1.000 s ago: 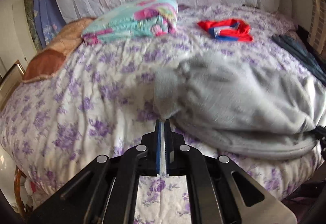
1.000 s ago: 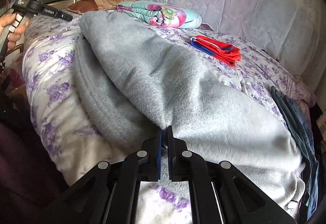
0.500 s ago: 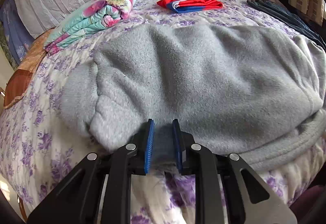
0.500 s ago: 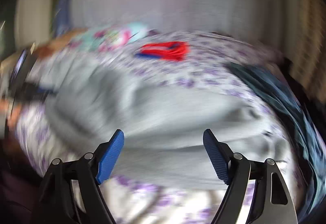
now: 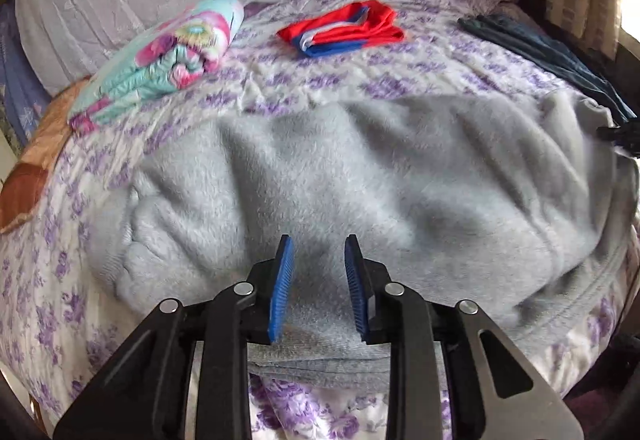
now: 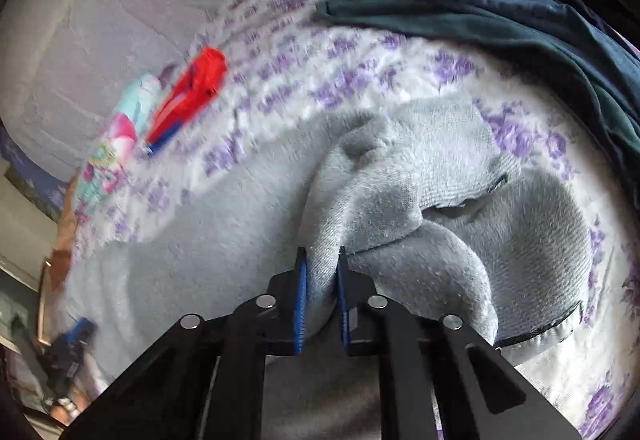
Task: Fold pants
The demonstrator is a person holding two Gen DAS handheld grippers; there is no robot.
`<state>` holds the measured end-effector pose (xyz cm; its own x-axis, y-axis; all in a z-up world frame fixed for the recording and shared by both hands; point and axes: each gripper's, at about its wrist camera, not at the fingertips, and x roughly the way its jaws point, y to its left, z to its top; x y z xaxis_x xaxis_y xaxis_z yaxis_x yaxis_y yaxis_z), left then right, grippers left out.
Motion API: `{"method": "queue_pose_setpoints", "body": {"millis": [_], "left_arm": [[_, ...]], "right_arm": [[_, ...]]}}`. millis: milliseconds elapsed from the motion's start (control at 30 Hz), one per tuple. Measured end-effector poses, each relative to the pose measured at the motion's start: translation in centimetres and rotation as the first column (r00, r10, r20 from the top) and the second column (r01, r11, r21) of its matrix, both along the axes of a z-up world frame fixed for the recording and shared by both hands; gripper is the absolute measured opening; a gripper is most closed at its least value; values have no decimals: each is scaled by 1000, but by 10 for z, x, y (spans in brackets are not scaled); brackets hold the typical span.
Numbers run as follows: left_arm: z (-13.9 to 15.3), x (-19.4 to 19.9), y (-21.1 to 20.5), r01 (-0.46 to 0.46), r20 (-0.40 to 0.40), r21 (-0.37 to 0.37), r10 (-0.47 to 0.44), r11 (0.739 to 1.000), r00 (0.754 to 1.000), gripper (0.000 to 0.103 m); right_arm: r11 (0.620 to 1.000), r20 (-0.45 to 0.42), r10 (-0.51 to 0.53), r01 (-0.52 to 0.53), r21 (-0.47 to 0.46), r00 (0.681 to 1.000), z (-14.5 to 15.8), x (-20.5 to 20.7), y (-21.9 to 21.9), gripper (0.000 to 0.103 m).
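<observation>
Pants (image 5: pixel 360 191) of thick grey fleece lie spread across the near part of the bed (image 5: pixel 420 75), already doubled over once by the look of the stacked edges at the near hem. The left gripper (image 5: pixel 318 278) hangs over that near hem with its jaws parted a moderate way and nothing pinched between them; the cloth simply lies beneath. The right gripper (image 6: pixel 320 292) has its jaws drawn narrow on a bunched ridge of the fleece near the waistband end, lifting it slightly. This looks like the start of the next fold, with one end gripped and the other not yet. The next move probably calls for the left jaws to close on the hem so both ends can be carried over evenly, keeping clear of the dark garment (image 6: pixel 500 15) just beside.
</observation>
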<state>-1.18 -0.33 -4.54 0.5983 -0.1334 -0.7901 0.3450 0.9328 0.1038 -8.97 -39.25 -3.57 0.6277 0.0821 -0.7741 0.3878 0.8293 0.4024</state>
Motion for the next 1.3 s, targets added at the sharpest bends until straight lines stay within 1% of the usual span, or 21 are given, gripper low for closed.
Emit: {"method": "queue_pose_setpoints", "body": {"millis": [133,200,233,333,367,400,433,467,500,633,700,767,833,933,967,1000,1067,1167,1200,1267,1300], "left_arm": [[-9,3,14,-29,-35,-27,28,999,999,26],[-8,2,19,-33,-34,-27,32,999,999,26],[-8,1,21,-36,-34,-25,35,999,999,27],[-12,0,34,-42,-44,-13,42,999,998,27],[-12,1,36,-44,-45,-8,43,999,998,27],[-11,0,40,-47,-48,-1,47,999,998,27],[-10,-1,42,-48,-49,4,48,999,998,27],[-8,-3,43,-47,-47,10,48,999,998,27],[-5,-6,45,-45,-36,20,46,999,998,27],[3,-13,59,-63,-3,57,63,996,998,27],[-7,-7,74,-87,-59,41,89,995,994,20],[-13,-9,83,-95,-76,19,96,995,992,19],[-15,-18,80,-80,-40,63,82,995,996,19],[-17,-24,78,-73,-26,87,76,994,997,19],[-17,-24,81,-76,-35,75,79,994,996,19],[-15,-26,83,-85,-42,64,88,994,995,18],[-4,-33,79,-97,-15,79,98,992,995,17],[22,-50,50,13,56,46,-15,999,998,20],[31,-55,33,63,79,40,-66,997,995,23],[38,-57,5,133,111,26,-135,991,985,44],[36,-55,-11,157,110,23,-159,987,981,48]], "right_arm": [[976,188,62,-19,-218,980,64,-48,28,12],[968,234,63,-2,-250,970,74,-81,34,12],[972,203,46,3,-235,978,61,-94,35,12],[986,24,19,-14,-166,1000,-2,-98,23,13],[992,-2,15,-15,-123,1000,-20,-99,17,15],[995,17,9,-8,-95,1000,-25,-102,15,19],[997,37,-4,7,-81,999,-22,-105,11,24],[996,52,-24,28,-88,998,-14,-107,9,42],[992,81,-34,43,-115,996,-5,-110,10,52],[974,127,-58,84,-210,990,24,-117,8,52],[952,174,-79,126,-279,982,43,-124,9,52],[934,197,-69,132,-331,978,55,-120,10,52],[931,152,-26,79,-357,988,49,-106,12,53],[938,-85,-7,-23,-345,996,-2,-70,10,53],[938,-111,-8,-32,-346,994,-13,-66,11,54],[922,-100,-10,-29,-386,995,-10,-66,17,55],[925,-67,26,-49,-377,997,10,-64,27,55],[919,55,175,-143,-368,983,56,-53,55,58],[911,82,257,-214,-352,963,71,-40,68,69],[899,114,357,-308,-312,927,86,-9,90,80],[888,124,412,-367,-276,903,91,15,100,80]]}}
